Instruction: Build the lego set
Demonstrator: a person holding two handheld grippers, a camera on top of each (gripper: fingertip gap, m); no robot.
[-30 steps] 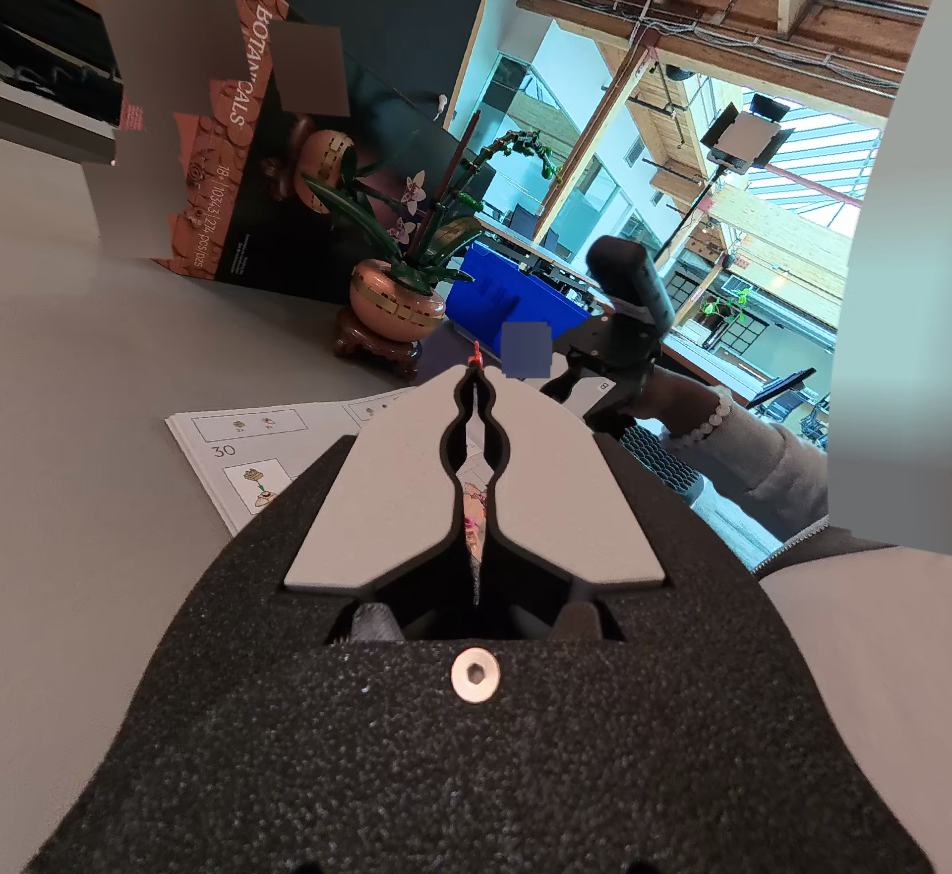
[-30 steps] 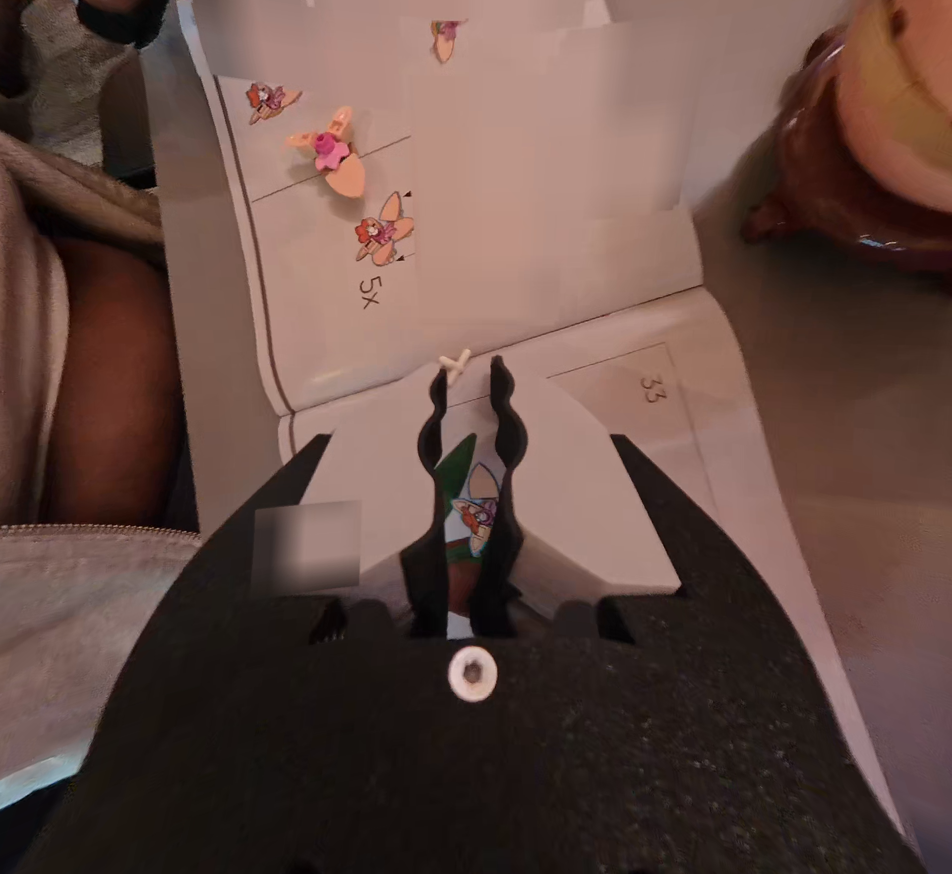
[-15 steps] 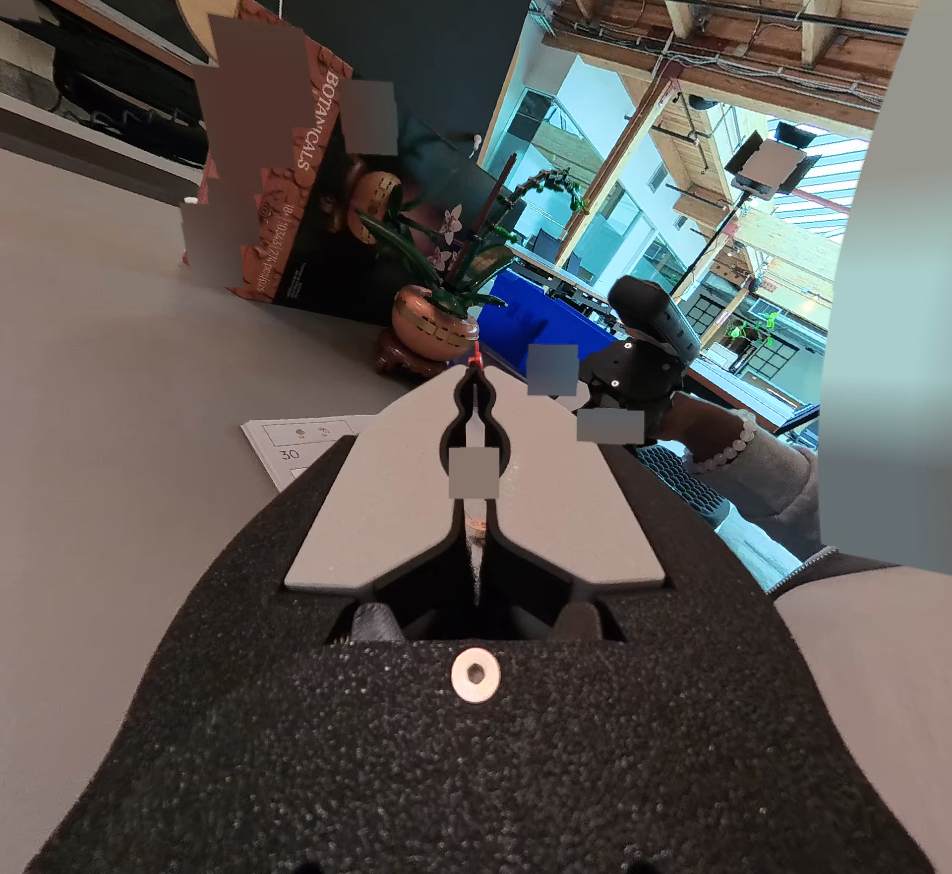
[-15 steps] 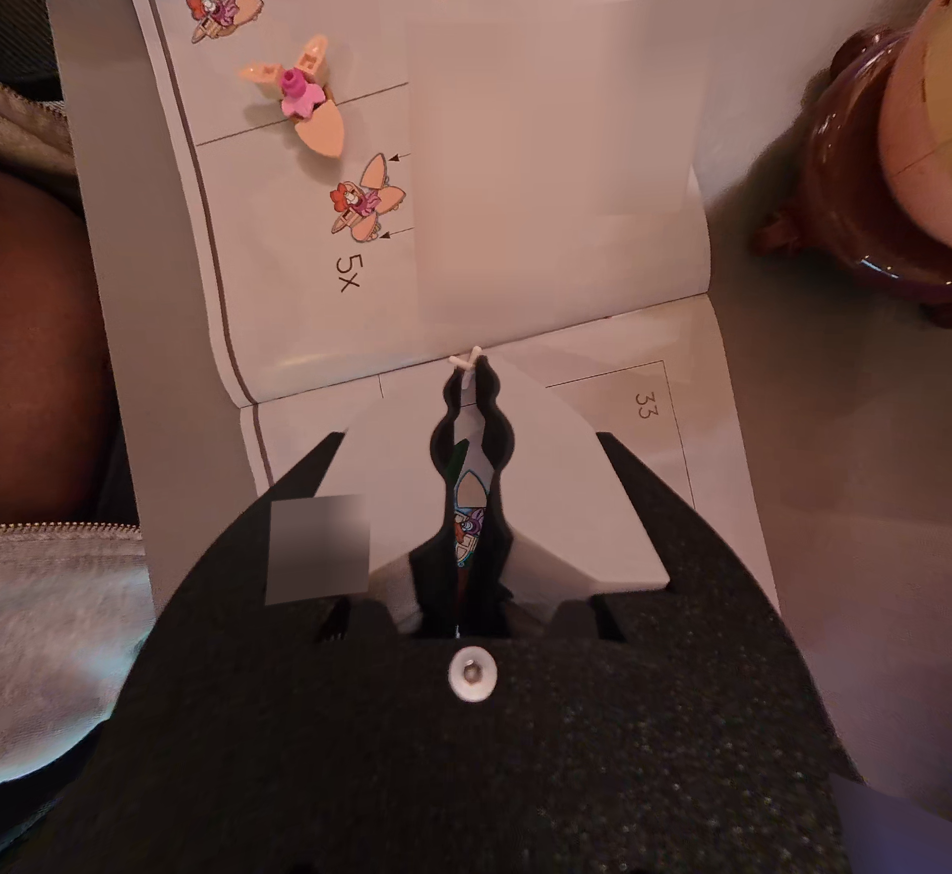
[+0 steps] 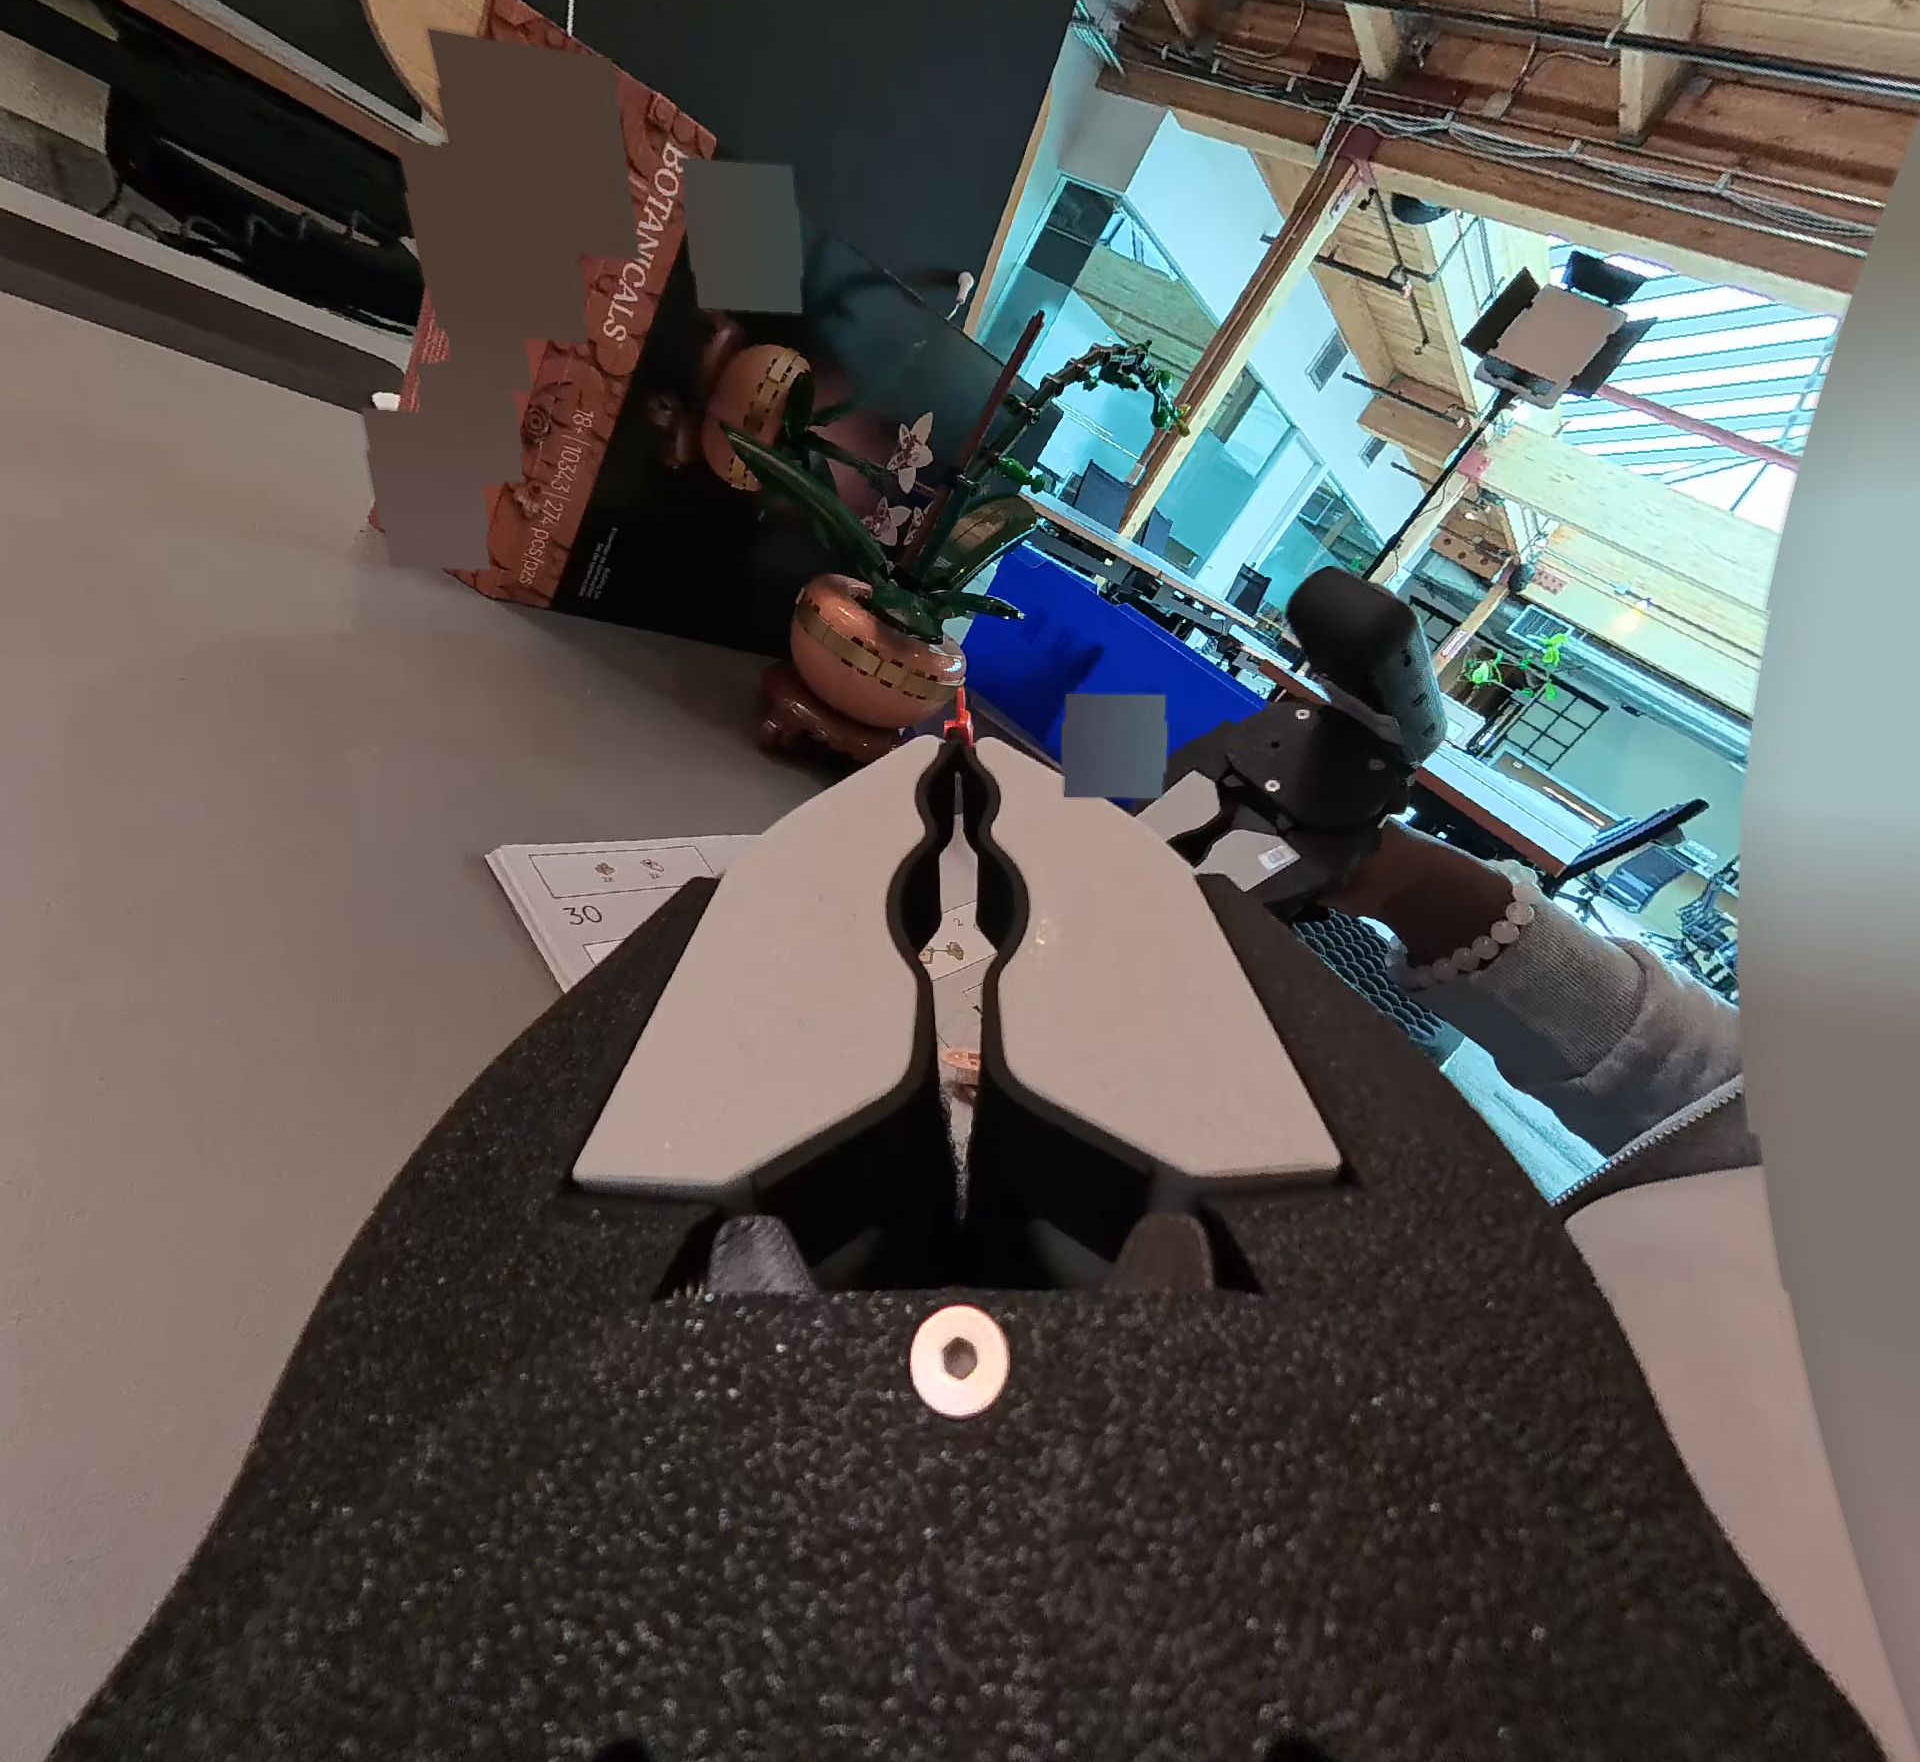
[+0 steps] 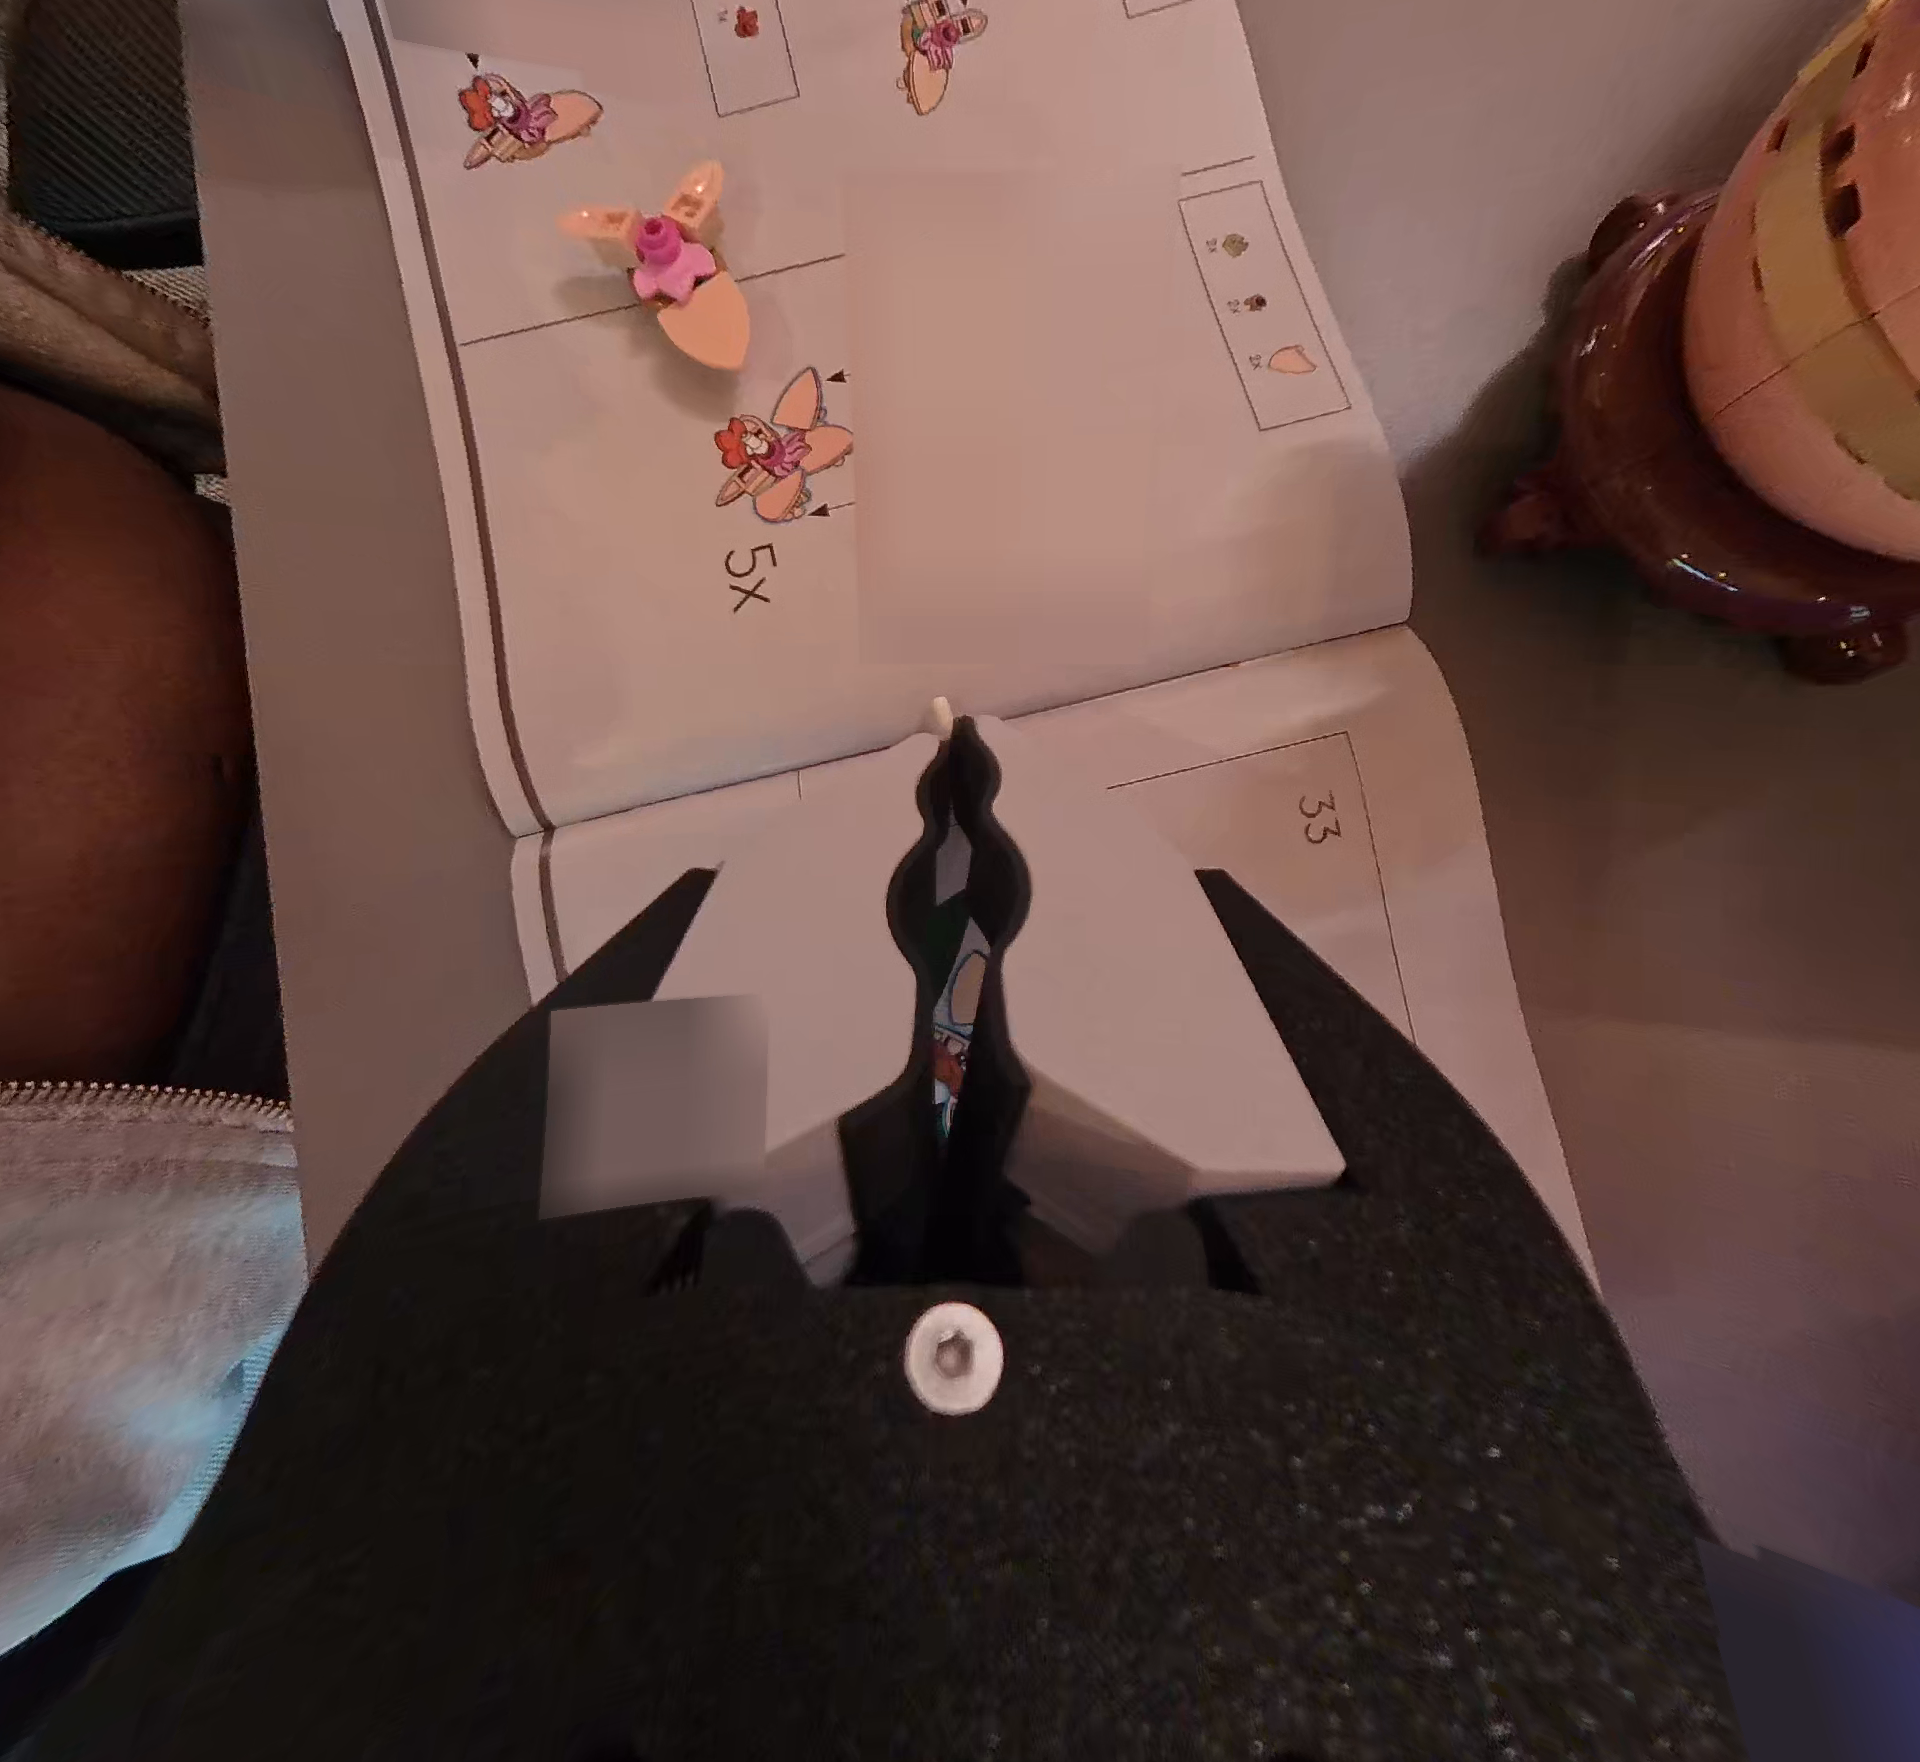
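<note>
Since a second ago our right gripper (image 6: 954,725) has gone from slightly parted to pinched together on the small white piece (image 6: 940,715), which was a little cross-shaped bit at its tips and now shows only as a white nub poking out. The instruction booklet (image 6: 1039,465) has slid down in the right wrist view, so more of the upper page shows. In the left wrist view the lego box (image 5: 623,362) and the built orchid in its pot (image 5: 883,663) have drifted right and down.

Left gripper (image 5: 961,744): fingers pressed together at the tips on a tiny red piece (image 5: 960,723), only the top sticking out; we think it is a thin lego element, too small to tell the shape. It hangs above the grey table (image 5: 260,777), over the near edge of the booklet (image 5: 582,902).

Right gripper sits above the booklet's fold, tips close over the paper; we cannot tell if they touch it. A partly built flower (image 6: 665,268), peach petals with a pink centre, lies on the upper page, well apart from the tips. The pot's brown base (image 6: 1714,507) stands just beside the booklet's right edge. The right gripper (image 5: 1299,777) also shows in the left wrist view, held in a hand (image 5: 1392,881).
</note>
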